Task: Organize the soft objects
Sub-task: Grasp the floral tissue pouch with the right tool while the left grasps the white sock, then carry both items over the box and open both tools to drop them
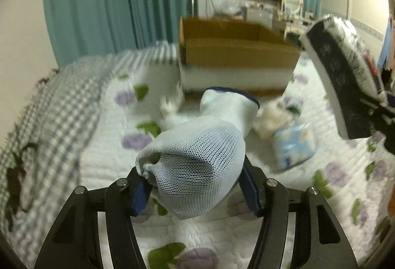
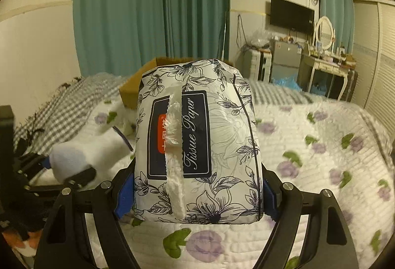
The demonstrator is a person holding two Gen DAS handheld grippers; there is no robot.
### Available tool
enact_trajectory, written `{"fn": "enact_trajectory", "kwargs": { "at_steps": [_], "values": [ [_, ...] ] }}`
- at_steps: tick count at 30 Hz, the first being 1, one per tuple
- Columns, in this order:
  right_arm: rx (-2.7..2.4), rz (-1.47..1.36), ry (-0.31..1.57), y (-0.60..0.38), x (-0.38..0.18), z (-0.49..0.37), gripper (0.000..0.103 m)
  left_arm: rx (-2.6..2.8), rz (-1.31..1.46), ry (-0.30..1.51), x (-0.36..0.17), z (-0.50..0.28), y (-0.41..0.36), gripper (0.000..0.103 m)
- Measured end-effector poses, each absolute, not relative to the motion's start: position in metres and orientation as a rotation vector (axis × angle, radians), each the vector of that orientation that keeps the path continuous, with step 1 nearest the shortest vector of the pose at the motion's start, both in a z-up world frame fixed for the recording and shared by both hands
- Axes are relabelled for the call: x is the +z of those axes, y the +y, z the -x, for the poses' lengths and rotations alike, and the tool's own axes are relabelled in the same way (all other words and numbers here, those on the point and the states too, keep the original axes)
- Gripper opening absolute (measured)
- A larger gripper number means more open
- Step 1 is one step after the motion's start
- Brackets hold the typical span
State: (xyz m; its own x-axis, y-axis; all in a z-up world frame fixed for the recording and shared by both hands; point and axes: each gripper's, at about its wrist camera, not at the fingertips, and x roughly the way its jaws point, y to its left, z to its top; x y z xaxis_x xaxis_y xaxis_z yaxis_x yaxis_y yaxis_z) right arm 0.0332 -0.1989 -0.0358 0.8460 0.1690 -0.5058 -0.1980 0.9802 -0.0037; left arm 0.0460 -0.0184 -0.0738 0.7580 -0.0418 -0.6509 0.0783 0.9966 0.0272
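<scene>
Left gripper (image 1: 195, 185): you are holding a white mesh glove (image 1: 200, 160) between its blue pads, the jaws closed partway on the bunched fabric; the cuff with its dark trim is pointing ahead of the fingertips, lifted above the bed.

Right gripper (image 2: 198, 197): you are gripping a floral tissue paper pack (image 2: 197, 140) by its two sides, jaws spread wide around it; a white tissue is sticking out of the slit on top.

Cardboard box (image 1: 237, 51): it is sitting open on the bed straight ahead of the left gripper, well beyond the glove; in the right wrist view only its edges are peeking out from behind the pack. You cannot tell what, if anything, is lying inside.

Still on the quilt (image 1: 321, 195): a small blue patterned packet (image 1: 295, 145) is lying ahead and to the right of the left gripper, with a white fluffy item (image 1: 271, 118) just beyond it, near the box's front.

Other bedding: a grey checked blanket (image 1: 49, 120) is lying off to the left of the left gripper.

Progress: you are probably mid-task. Both grippers are carrying soft items that are not yet in the box, assuming the box is where they belong, and at least two more are waiting on the bed.
</scene>
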Motion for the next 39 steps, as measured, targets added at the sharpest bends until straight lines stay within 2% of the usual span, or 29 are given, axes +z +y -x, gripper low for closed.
{"fn": "enact_trajectory", "kwargs": {
  "at_steps": [7, 13, 21, 29, 32, 34, 35, 39],
  "values": [
    [0.217, 0.101, 0.421, -0.205, 0.037, -0.044, 0.08, -0.092, -0.082, 0.524, 0.021, -0.042, -0.028, 0.06],
    [0.24, 0.116, 0.395, -0.196, 0.069, -0.106, 0.08, -0.082, -0.089, 0.457, 0.067, -0.088, -0.039, 0.06],
    [0.26, 0.094, 0.507, -0.181, 0.038, -0.223, 0.08, -0.042, -0.122, 0.525, 0.041, -0.179, -0.049, 0.06],
    [0.275, 0.052, 0.578, -0.188, -0.009, -0.283, 0.081, -0.025, -0.164, 0.6, -0.01, -0.241, -0.055, 0.061],
    [0.289, 0.043, 0.575, -0.193, -0.013, -0.287, 0.084, -0.049, -0.172, 0.613, -0.018, -0.245, -0.062, 0.064],
    [0.303, 0.024, 0.542, -0.199, -0.01, -0.282, 0.094, -0.043, -0.173, 0.596, -0.018, -0.244, -0.063, 0.067],
    [0.284, 0.012, 0.521, -0.202, -0.005, -0.277, 0.101, -0.039, -0.158, 0.591, -0.017, -0.246, -0.062, 0.072],
    [0.269, -0.018, 0.489, -0.211, 0.018, -0.26, 0.102, -0.055, -0.025, 0.604, -0.004, -0.24, -0.045, 0.076]
  ]
}}
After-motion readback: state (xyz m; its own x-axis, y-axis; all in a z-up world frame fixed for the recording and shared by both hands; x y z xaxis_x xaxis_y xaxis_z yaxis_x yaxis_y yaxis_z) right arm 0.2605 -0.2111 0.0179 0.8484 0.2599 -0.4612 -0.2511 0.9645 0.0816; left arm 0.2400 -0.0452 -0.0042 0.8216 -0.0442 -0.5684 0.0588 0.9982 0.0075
